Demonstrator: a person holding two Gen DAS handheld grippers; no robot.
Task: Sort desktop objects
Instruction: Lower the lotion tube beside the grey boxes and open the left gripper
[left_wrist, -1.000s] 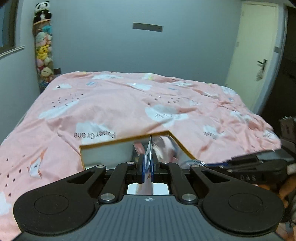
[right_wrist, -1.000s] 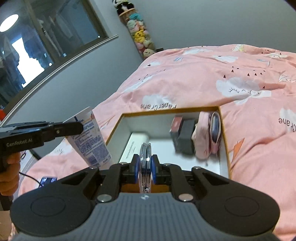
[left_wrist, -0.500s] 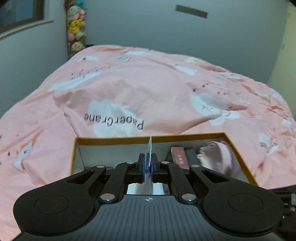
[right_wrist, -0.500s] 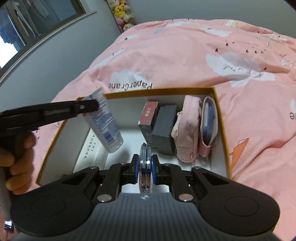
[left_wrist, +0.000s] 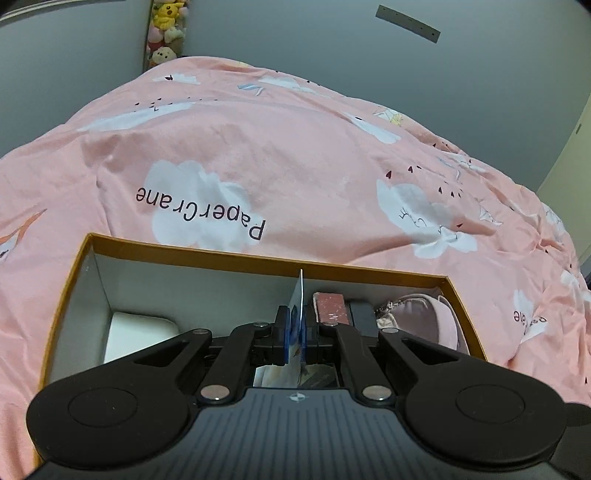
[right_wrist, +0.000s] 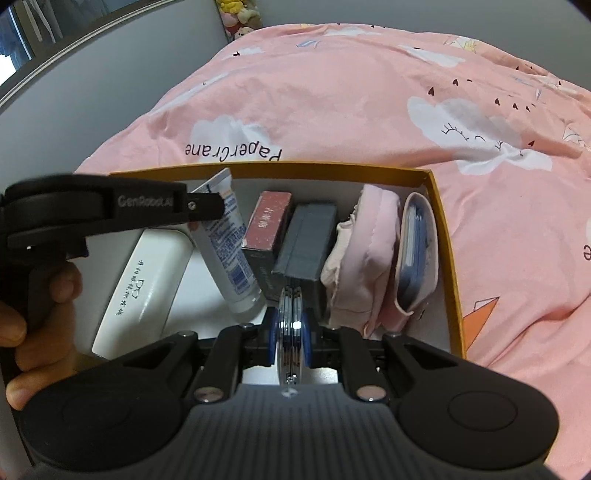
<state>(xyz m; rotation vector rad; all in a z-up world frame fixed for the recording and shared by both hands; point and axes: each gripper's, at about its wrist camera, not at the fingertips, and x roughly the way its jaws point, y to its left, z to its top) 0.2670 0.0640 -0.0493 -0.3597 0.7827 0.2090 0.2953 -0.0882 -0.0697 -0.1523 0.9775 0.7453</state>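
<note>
Now both tools have been lowered over the box: the left hand-held gripper is clamped on a tube, the right hand-held gripper on a round metal thing; release is judged next.

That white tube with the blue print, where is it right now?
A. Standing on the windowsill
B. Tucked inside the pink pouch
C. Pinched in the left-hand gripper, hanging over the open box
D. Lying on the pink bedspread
C: the left gripper pinches the flat end of the tube, which hangs slanted inside the orange-rimmed box between the white case and the red carton.
</note>
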